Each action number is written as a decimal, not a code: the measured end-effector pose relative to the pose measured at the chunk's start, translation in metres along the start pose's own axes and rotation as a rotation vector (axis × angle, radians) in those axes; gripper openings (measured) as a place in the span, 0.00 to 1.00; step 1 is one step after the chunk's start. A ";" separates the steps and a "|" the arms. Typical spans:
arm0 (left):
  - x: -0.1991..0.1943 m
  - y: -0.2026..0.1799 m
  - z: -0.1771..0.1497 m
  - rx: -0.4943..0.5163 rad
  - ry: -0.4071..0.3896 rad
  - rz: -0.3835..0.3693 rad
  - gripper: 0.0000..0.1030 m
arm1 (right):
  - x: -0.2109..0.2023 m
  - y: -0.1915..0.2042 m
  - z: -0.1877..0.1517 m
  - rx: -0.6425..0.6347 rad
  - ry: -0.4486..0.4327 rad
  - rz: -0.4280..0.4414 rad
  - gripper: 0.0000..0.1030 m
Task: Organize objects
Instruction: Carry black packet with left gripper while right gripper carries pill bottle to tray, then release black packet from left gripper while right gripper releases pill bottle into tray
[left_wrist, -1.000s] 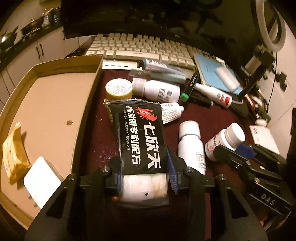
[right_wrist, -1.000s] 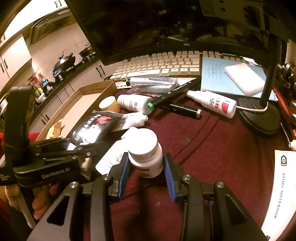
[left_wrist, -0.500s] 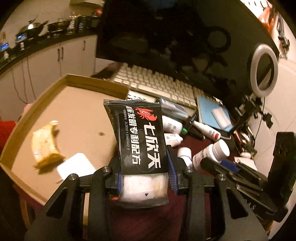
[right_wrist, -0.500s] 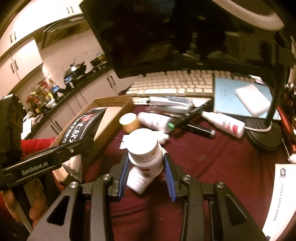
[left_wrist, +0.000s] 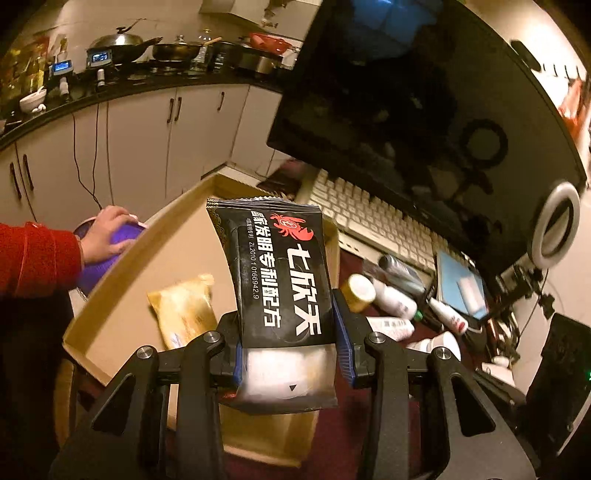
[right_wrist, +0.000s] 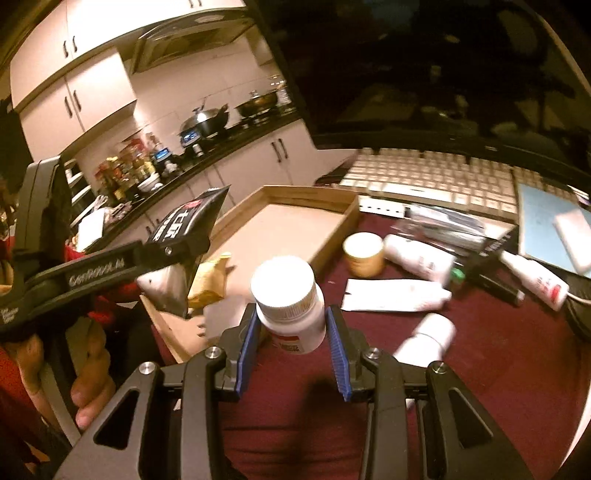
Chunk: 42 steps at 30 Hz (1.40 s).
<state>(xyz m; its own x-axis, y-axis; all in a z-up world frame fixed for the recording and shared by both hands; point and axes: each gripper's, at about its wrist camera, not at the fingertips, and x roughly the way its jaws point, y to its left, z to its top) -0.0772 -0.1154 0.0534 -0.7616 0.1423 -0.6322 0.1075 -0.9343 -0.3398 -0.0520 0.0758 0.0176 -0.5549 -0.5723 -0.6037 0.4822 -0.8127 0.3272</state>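
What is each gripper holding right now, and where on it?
Left gripper: black packet, pinched across its lower end. Right gripper: white bottle, gripped by its sides below the cap.

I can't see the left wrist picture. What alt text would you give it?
A hand-held gripper clamps a black snack packet with white Chinese lettering and holds it above a shallow cardboard tray that holds a yellow packet. To the right, bottles and a white keyboard lie below a dark monitor; at left, a red-sleeved hand rests on something purple.
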 end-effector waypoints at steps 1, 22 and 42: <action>0.002 0.003 0.004 -0.001 -0.005 -0.002 0.36 | 0.006 0.003 0.003 0.002 0.011 0.020 0.35; 0.100 0.037 0.032 -0.079 0.205 -0.036 0.36 | 0.084 0.022 0.027 -0.011 0.100 0.031 0.35; 0.107 0.063 0.027 -0.136 0.279 0.020 0.37 | 0.111 0.029 0.031 -0.020 0.133 0.020 0.35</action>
<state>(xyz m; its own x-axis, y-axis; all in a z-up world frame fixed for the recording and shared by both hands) -0.1692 -0.1677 -0.0163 -0.5559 0.2258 -0.8000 0.2196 -0.8883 -0.4034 -0.1208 -0.0148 -0.0173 -0.4506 -0.5678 -0.6889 0.5062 -0.7981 0.3267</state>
